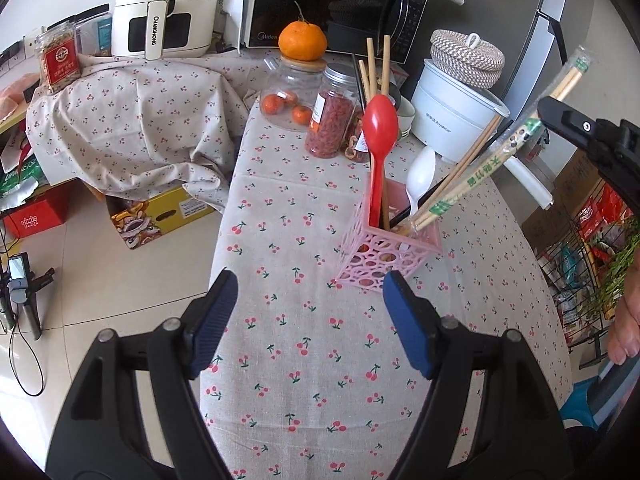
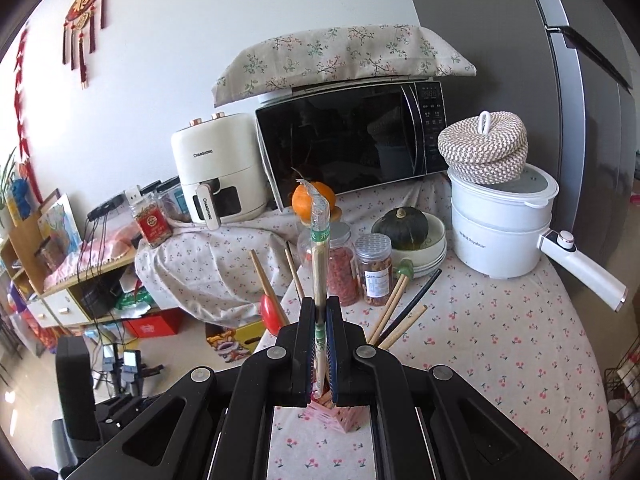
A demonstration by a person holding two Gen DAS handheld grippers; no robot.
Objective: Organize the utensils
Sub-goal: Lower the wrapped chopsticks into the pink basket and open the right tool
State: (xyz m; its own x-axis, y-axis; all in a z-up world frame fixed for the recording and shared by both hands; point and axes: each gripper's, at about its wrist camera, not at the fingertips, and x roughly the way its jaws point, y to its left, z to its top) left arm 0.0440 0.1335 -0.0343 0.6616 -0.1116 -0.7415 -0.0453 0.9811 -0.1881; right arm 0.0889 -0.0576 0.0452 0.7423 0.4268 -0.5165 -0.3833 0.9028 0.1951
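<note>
A pink lattice utensil holder [image 1: 394, 252] stands on the cherry-print tablecloth [image 1: 300, 340]. It holds a red spoon [image 1: 379, 136], a white spoon [image 1: 420, 176], bare chopsticks [image 1: 460, 168] and the lower end of a wrapped pair of chopsticks [image 1: 500, 156]. My right gripper [image 2: 320, 320] is shut on the wrapped chopsticks [image 2: 320, 248], right above the holder [image 2: 336, 412]; its finger shows at the right of the left wrist view [image 1: 576, 128]. My left gripper [image 1: 310, 300] is open and empty, just in front of the holder.
Behind the holder stand jars [image 1: 330, 116], a glass jar with an orange [image 1: 302, 40] on top, a white electric pot [image 1: 456, 108], a microwave [image 1: 332, 4] and an air fryer [image 1: 168, 8]. A wire rack [image 1: 592, 256] is at the right; boxes [image 1: 160, 220] lie on the floor at the left.
</note>
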